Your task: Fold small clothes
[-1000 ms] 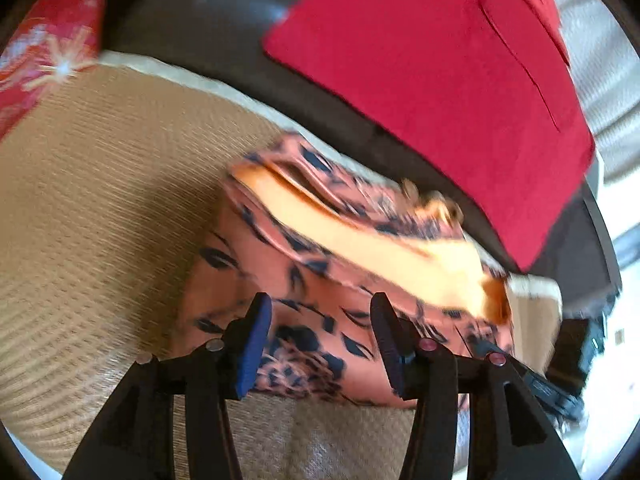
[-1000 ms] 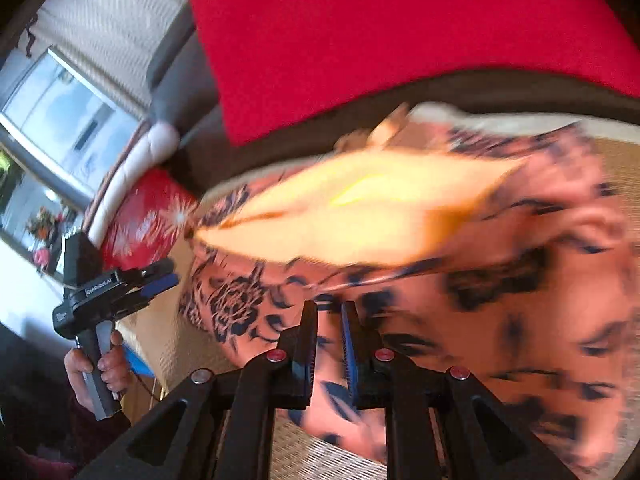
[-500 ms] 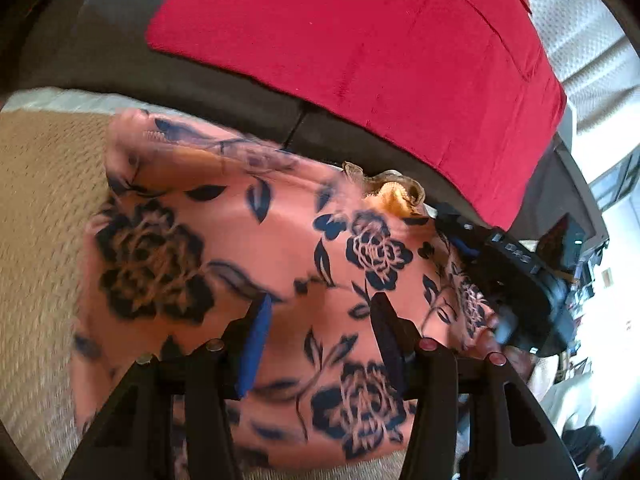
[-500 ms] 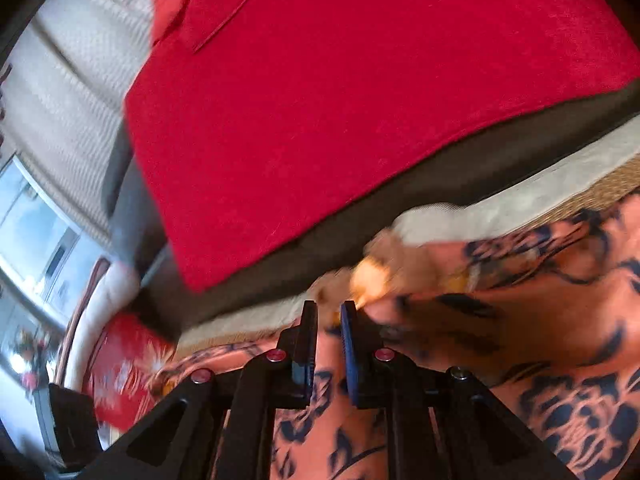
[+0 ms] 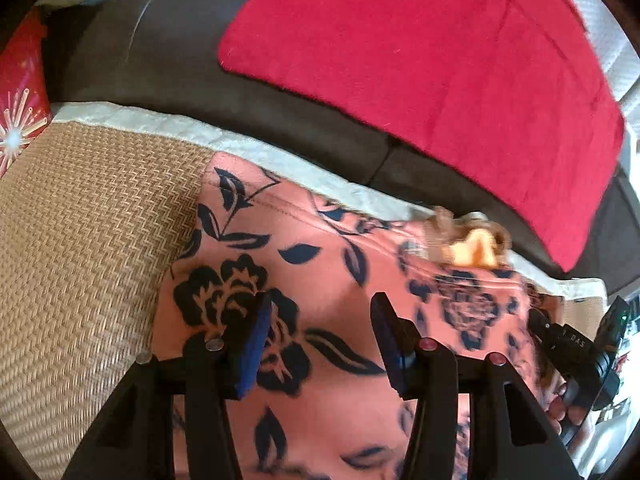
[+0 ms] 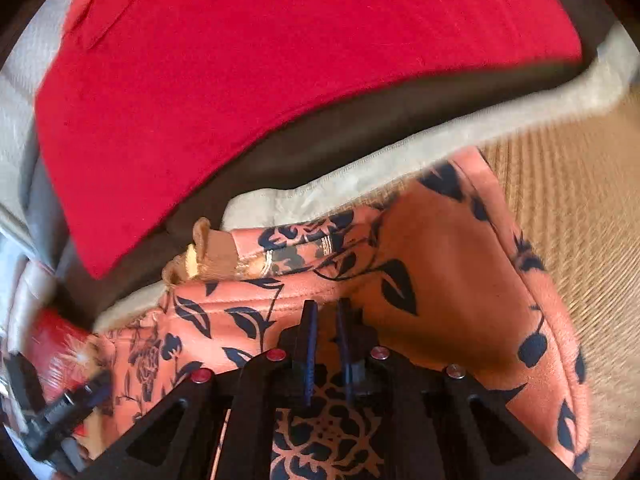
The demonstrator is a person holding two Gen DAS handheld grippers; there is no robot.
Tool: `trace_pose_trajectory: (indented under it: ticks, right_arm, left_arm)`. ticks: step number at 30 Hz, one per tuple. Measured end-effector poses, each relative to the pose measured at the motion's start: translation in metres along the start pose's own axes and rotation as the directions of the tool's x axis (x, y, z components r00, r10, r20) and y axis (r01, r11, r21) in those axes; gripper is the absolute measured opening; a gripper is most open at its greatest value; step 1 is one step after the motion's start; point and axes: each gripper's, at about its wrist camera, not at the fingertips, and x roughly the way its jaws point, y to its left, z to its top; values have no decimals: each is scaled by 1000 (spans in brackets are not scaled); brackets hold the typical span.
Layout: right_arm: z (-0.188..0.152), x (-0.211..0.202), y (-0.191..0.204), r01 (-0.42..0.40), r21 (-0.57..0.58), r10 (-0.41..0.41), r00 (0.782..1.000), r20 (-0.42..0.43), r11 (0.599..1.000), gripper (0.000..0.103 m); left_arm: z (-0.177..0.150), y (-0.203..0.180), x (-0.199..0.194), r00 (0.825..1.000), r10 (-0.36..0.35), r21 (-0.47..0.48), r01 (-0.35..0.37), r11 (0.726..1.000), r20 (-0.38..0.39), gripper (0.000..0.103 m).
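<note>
A salmon garment with dark blue flowers (image 5: 320, 248) lies folded on a woven straw mat (image 5: 80, 220). Tan ruffled trim with yellow lining (image 5: 468, 240) pokes out at its far edge. My left gripper (image 5: 323, 304) hovers open over the cloth, which shows flat between its blue pads. In the right wrist view the same garment (image 6: 440, 260) bunches around my right gripper (image 6: 327, 312), whose jaws are nearly together and pinch a fold near the stitched hem. The right gripper's body and a hand (image 5: 576, 360) show at the left view's right edge.
The mat (image 6: 580, 200) has a pale cloth border (image 5: 160, 124) and rests on a dark brown sofa (image 5: 140, 60). A big red cushion (image 5: 420, 60) leans on the backrest just behind the garment. A red cushion with a starburst print (image 5: 20, 100) sits at the far left.
The right gripper carried the garment's edge over, hiding the yellow lining, and came down onto the mat. The left gripper slid sideways above the cloth, its jaws unchanged.
</note>
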Motion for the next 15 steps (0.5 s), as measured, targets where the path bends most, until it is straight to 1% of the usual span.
trace_pose_trajectory:
  ticks: [1,2,3,4,5,6,7,8,9,10,11,12,13,14,15]
  right_arm:
    - [0,-10,1,-11,8,11,1000,10,1000,15]
    - [0,-20,4,-18,-5,18,1000,21,1000,15]
    - [-2,-31,7,-30,-29,32,998,45,999,15]
    - [-6,-42,10,-39,-56,42,997,66,998,15]
    - [-12,-49,11,-28,-76,33,997,66,997,15]
    - [-18,-53,10,-18,-87,22,999,46,996,15]
    - [-26,-53,7,-12,-93,13,1000,12,996,15]
    - [-33,-49,2,-2,-95,-1,999,-35,995,16]
    - [-40,-44,-2,8,-99,-15,997,-74,995,15]
    - [-45,-46,-6,-8,-104,1,997,-71,995,15]
    - [-49,-55,-7,-6,-104,0,999,-53,995,15]
    - [-51,-63,-7,6,-99,-12,998,-63,995,15]
    - [-54,-74,-7,-1,-90,-4,998,-60,996,17]
    - [-60,-90,-9,-29,-87,26,999,-32,996,17]
    - [-66,-99,-9,-45,-94,44,999,-15,995,18]
  left_arm:
    - [-3,-1,-8,1000,-11,6,11,1000,16,53]
    - [-6,-3,-19,999,-3,20,2,1000,41,55]
    - [-9,-3,-26,998,18,29,-19,999,58,63]
    - [-12,-3,-32,996,50,37,-53,998,77,69]
    - [-16,-2,-35,992,87,46,-91,995,91,70]
    - [-20,-1,-35,987,134,58,-139,989,89,71]
    - [-22,0,-31,982,177,69,-182,981,71,71]
    - [-25,2,-23,974,225,84,-227,970,36,71]
    - [-30,5,-12,962,272,104,-269,957,-15,71]
    - [-35,8,-5,952,302,117,-294,949,-55,71]
    - [-38,6,-6,947,318,132,-310,941,-44,71]
    - [-41,2,-15,942,335,147,-329,933,-21,71]
    - [-44,-2,-23,945,328,151,-323,934,-8,71]
    - [-48,-6,-36,957,290,153,-289,945,21,71]
    - [-54,-10,-44,962,270,159,-272,949,36,73]
